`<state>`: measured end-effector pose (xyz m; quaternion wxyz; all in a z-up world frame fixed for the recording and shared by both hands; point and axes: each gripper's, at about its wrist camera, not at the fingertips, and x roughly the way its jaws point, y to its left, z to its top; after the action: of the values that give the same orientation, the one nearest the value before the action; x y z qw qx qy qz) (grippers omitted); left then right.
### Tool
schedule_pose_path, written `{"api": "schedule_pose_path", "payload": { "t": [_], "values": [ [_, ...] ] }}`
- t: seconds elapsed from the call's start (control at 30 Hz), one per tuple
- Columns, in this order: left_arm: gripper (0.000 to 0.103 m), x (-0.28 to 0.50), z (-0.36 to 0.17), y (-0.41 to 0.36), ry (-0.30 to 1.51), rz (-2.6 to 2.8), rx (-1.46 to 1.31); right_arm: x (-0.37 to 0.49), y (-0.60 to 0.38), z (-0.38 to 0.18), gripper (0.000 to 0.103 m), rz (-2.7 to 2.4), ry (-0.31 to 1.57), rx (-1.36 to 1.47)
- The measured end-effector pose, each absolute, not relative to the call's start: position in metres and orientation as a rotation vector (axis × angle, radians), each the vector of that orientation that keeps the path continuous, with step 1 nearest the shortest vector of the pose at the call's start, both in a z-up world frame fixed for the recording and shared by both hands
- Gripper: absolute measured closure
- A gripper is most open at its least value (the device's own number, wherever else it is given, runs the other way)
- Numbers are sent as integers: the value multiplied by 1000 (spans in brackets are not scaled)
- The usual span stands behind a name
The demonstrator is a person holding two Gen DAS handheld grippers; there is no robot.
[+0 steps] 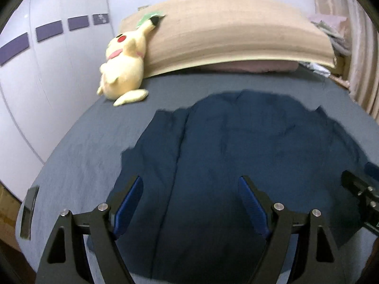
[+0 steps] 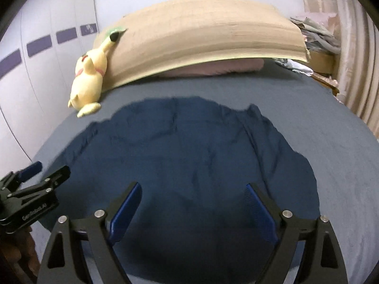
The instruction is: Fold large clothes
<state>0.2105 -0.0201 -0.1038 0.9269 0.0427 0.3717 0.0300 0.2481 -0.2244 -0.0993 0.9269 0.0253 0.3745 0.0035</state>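
Grey-blue bed sheet (image 1: 78,156) under navy garment (image 1: 236,146), spread flat, creased; both grippers' jaws apart, empty.

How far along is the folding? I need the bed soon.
Barely started. Done: the dark blue garment lies spread on the bed, its left edge seemingly turned in along a lengthwise crease. In hand: nothing; the left gripper and right gripper are above it, fingers open and empty. Left: the main folds into a compact stack.
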Motion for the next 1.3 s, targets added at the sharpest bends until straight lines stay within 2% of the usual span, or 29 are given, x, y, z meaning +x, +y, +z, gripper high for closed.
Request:
{"api": "schedule_pose_path", "payload": {
  "t": [0.17, 0.5, 1.13, 1.23, 1.3],
  "values": [
    [20, 206, -131, -14, 816, 80, 77, 240, -229, -128, 13, -29, 803, 58],
    [19, 207, -147, -12, 843, 70, 87, 241, -233, -152, 11, -36, 818, 92],
    [19, 210, -152, -11, 856, 66, 86, 243, -231, -158, 10, -41, 844, 83],
    [19, 212, -139, -4, 902, 43, 46, 246, -233, -148, 10, -37, 885, 86],
    [19, 203, -122, 11, 871, 25, -16, 238, -241, -132, 11, -31, 860, 130]
  ]
}}
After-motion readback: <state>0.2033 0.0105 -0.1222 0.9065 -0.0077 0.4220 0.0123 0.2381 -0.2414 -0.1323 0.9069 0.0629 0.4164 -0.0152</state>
